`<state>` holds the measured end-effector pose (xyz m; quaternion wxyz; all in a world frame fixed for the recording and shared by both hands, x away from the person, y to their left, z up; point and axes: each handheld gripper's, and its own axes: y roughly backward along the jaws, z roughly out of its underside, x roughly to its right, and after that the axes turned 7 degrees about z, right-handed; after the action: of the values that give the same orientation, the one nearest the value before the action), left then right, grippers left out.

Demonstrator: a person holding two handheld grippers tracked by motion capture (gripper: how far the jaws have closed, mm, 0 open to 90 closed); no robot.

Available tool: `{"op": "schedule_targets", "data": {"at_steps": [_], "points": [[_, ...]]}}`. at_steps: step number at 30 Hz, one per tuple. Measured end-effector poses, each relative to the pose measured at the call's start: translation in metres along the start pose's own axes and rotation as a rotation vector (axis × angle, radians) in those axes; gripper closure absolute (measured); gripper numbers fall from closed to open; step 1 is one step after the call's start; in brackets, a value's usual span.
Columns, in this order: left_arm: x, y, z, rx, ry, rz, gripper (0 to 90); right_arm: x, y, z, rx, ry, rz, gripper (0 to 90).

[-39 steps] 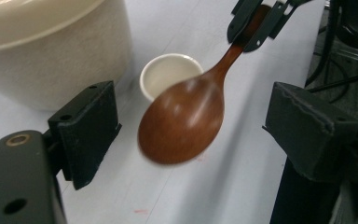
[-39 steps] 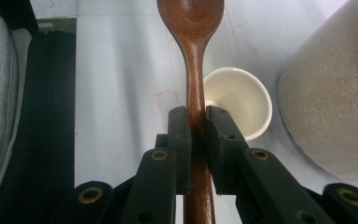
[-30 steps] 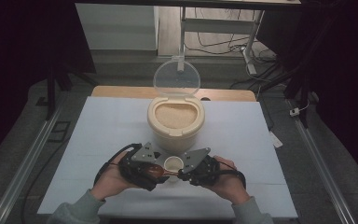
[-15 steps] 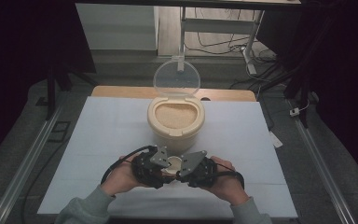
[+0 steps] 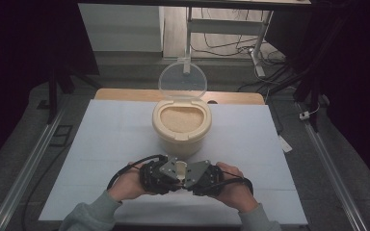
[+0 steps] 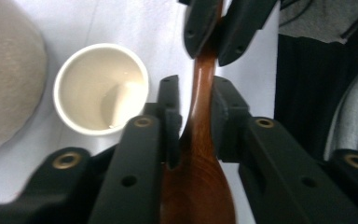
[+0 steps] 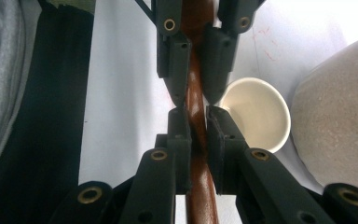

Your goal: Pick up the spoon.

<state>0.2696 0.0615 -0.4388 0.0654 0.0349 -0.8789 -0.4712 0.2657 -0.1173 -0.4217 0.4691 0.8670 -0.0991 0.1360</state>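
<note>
both grippers meet nose to nose at the near middle of the table (image 5: 101,144), each gripping the same wooden spoon (image 6: 200,154). the left gripper (image 6: 193,100) has just been closing, and its jaws are now clamped on the spoon where the handle widens into the bowl end. the right gripper (image 7: 196,119) is clamped on the handle, its jaws pressed against both sides of the brown wood. in the high view the left gripper (image 5: 161,174) and the right gripper (image 5: 200,177) sit side by side in the person's hands, with the spoon running level between them, left to right. a small white cup (image 6: 100,88) stands on the table just beyond the spoon, and looks empty. just beyond the cup is a beige container (image 5: 181,126) filled with pale grain, its clear lid (image 5: 182,80) standing open at the far side.
</note>
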Motion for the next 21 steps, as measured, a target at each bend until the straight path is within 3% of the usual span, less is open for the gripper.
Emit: {"op": "schedule_targets", "data": {"at_steps": [5, 6, 7, 8, 9, 10, 11, 12, 13, 14, 15, 16, 17, 18, 19, 20, 21], "points": [[0.001, -0.004, 0.001, -0.002, -0.008, -0.025, 78.0, -0.001, -0.002, 0.001, -0.014, -0.002, 0.006, 79.5], [0.002, -0.005, 0.001, 0.006, -0.003, -0.061, 78.1, 0.001, 0.000, 0.003, 0.003, -0.016, 0.023, 77.9], [0.002, -0.005, 0.001, 0.006, -0.003, -0.061, 78.2, 0.001, 0.000, 0.003, 0.003, -0.016, 0.023, 77.9], [0.003, -0.004, 0.002, 0.007, 0.000, -0.104, 78.3, 0.004, 0.006, 0.006, 0.051, -0.059, 0.077, 71.8], [0.002, -0.003, 0.003, 0.015, 0.002, -0.115, 78.4, 0.006, 0.010, 0.008, 0.088, -0.090, 0.096, 69.6], [0.002, -0.003, 0.003, 0.015, 0.002, -0.115, 78.4, 0.006, 0.010, 0.008, 0.088, -0.090, 0.096, 69.6], [0.003, -0.002, 0.004, 0.038, 0.008, -0.142, 78.5, 0.011, 0.020, 0.012, 0.148, -0.163, 0.146, 65.3], [0.003, -0.002, 0.004, 0.038, 0.008, -0.142, 78.5, 0.013, 0.025, 0.014, 0.173, -0.197, 0.164, 63.0], [0.003, 0.000, 0.005, 0.058, 0.016, -0.173, 78.5, 0.014, 0.028, 0.016, 0.194, -0.234, 0.179, 60.5], [0.003, 0.000, 0.005, 0.058, 0.016, -0.173, 78.6, 0.014, 0.031, 0.018, 0.211, -0.269, 0.209, 58.7], [0.004, 0.001, 0.005, 0.071, 0.019, -0.184, 78.6, 0.014, 0.031, 0.018, 0.211, -0.269, 0.209, 58.7], [0.004, 0.002, 0.006, 0.081, 0.024, -0.192, 78.6, 0.016, 0.036, 0.023, 0.238, -0.342, 0.247, 54.9], [0.004, 0.004, 0.006, 0.089, 0.028, -0.199, 78.6, 0.016, 0.036, 0.023, 0.238, -0.342, 0.247, 54.9], [0.004, 0.005, 0.007, 0.098, 0.029, -0.207, 78.6, 0.017, 0.040, 0.029, 0.268, -0.420, 0.275, 51.6], [0.004, 0.005, 0.007, 0.104, 0.030, -0.214, 78.6, 0.018, 0.041, 0.032, 0.286, -0.460, 0.282, 50.0], [0.004, 0.006, 0.007, 0.109, 0.031, -0.217, 78.6, 0.018, 0.041, 0.032, 0.286, -0.460, 0.282, 50.0], [0.004, 0.006, 0.008, 0.115, 0.034, -0.221, 78.6, 0.019, 0.043, 0.037, 0.290, -0.510, 0.303, 46.7]]}}
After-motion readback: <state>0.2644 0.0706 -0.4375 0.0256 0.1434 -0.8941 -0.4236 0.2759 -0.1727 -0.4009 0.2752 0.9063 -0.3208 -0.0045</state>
